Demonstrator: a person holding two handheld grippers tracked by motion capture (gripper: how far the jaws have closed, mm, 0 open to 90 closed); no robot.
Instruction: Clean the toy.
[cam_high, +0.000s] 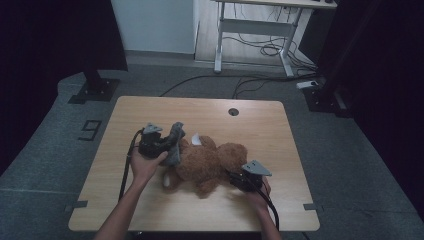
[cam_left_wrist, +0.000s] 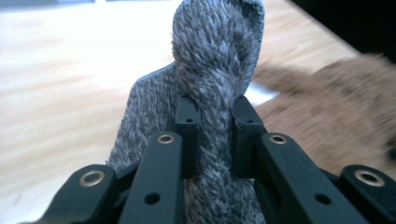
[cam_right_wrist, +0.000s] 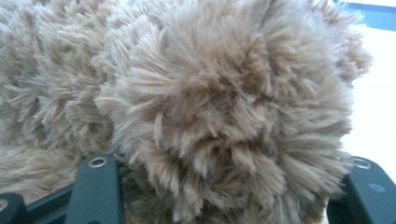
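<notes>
left gripper (cam_left_wrist: 212, 116) pinches grey cloth (cam_left_wrist: 215, 56); right gripper (cam_high: 239, 180) grips teddy bear (cam_high: 210, 162).

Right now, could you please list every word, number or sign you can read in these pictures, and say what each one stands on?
"9": a large dark numeral marked on the grey floor, left of the wooden table.
The white tag on the brown teddy bear: too small to read.
Nothing readable on the grey fuzzy cloth.
</notes>
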